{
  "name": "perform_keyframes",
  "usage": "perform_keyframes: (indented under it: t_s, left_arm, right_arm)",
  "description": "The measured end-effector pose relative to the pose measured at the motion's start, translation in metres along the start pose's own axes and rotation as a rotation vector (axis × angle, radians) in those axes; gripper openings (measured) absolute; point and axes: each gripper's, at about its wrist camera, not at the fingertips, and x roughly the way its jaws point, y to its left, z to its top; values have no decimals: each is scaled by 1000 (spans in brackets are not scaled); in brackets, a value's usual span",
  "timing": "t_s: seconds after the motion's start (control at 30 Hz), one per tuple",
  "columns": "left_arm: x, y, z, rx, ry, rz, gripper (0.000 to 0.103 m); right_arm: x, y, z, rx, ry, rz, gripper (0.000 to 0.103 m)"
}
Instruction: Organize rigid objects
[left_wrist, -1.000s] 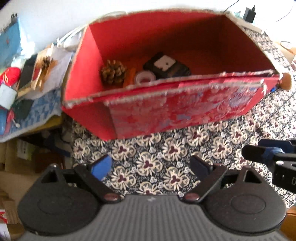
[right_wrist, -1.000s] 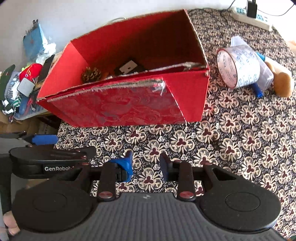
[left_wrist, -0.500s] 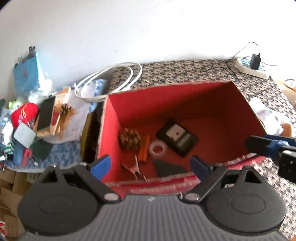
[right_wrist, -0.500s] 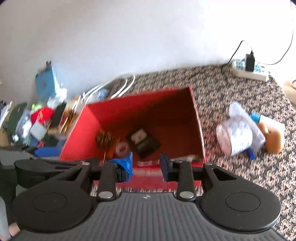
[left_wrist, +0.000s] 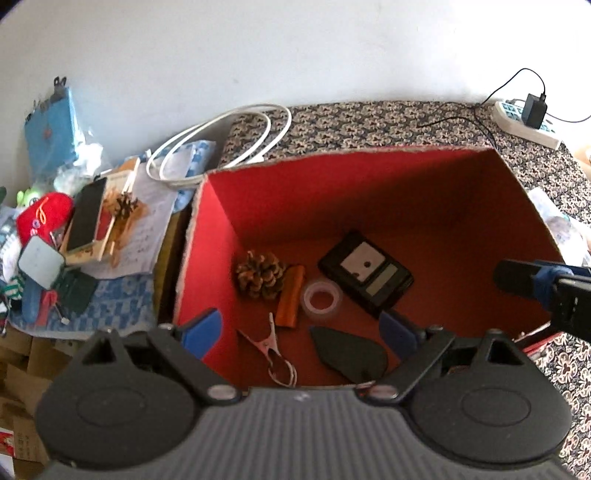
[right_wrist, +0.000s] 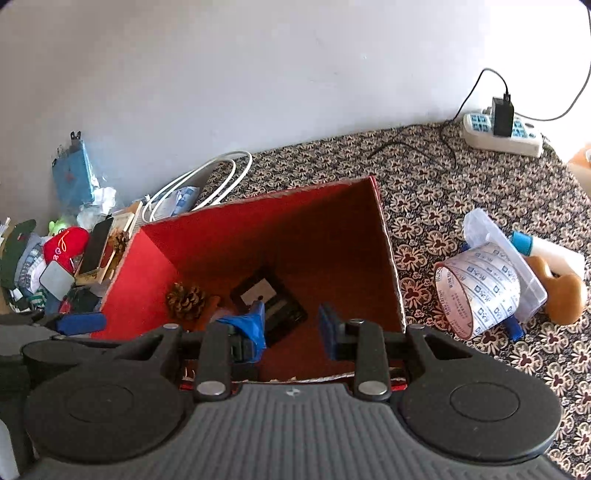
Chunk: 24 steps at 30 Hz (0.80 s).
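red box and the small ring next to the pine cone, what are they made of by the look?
Red box: likely cardboard, matte red inside; its top edges look pale, rough and fibrous, as if cut or torn. Small ring: probably a roll of clear tape, translucent and slightly glossy, with the red floor showing through its hole. Pine cone beside it: natural woody scales.

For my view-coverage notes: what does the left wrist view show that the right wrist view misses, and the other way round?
Left wrist only: the clear tape ring, orange stick, metal clip and dark flat piece on the box floor.
Right wrist only: the big printed tape roll, clear plastic case and glue bottle on the patterned cloth.
Both: the red box, pine cone, black device, power strip.
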Motion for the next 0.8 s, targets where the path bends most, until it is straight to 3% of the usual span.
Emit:
perform_keyframes:
  t_s: [0.57,0.8]
  left_arm:
    - [29,2,10,7,33,9,92]
    - [38,7,20,21,-12,45,92]
  right_arm:
    - [36,-3,7,-1,64,1,15]
    - [49,-2,14,-20,46,-12,15]
